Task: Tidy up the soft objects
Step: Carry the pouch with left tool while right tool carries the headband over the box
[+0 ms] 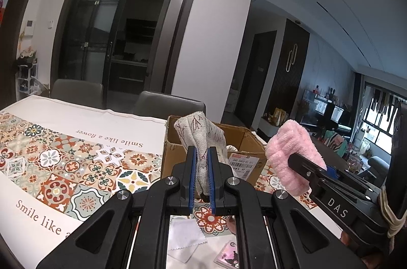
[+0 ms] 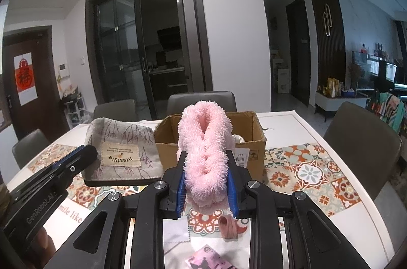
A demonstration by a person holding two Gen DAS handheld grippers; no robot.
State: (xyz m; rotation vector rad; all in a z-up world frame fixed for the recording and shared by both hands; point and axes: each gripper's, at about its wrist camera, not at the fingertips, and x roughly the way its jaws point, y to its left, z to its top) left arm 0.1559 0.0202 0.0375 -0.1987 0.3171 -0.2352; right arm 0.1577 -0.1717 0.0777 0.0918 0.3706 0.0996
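**Holding two soft things up by the cardboard box**

Gripping a grey printed cloth pouch (image 1: 203, 139) between its blue pads, our left gripper (image 1: 202, 162) is clenched on the fabric, which bunches up and stands above the fingers. From the right wrist camera the same pouch (image 2: 122, 149) shows its flat side, with a branch print and a sewn beige label reading "lifestyle", and it sits just left of the cardboard box (image 2: 211, 139).

Our right gripper (image 2: 205, 182) is closed on a pink fluffy cloth (image 2: 203, 149), folded into a thick roll that fills the gap between the pads and rises in front of the box. In the left wrist view that pink cloth (image 1: 292, 154) hangs just right of the box (image 1: 216, 149), clear of the tabletop.

The box stands open on the table (image 2: 305, 121), its flaps up and a white shipping label on its near wall. Something white lies inside it, but we cannot tell what it is. The patterned tile-print tablecloth (image 1: 76, 154) spreads left of the box and carries the words "Smile like a flower".

Nearer to us than the box, under the grippers, lie a small white cloth with a zigzag edge (image 1: 185, 233), a pink printed card (image 2: 211, 258) and a small pinkish-brown loop (image 2: 227, 227). Grey chairs (image 2: 201, 101) stand behind the box, on the table's far side.
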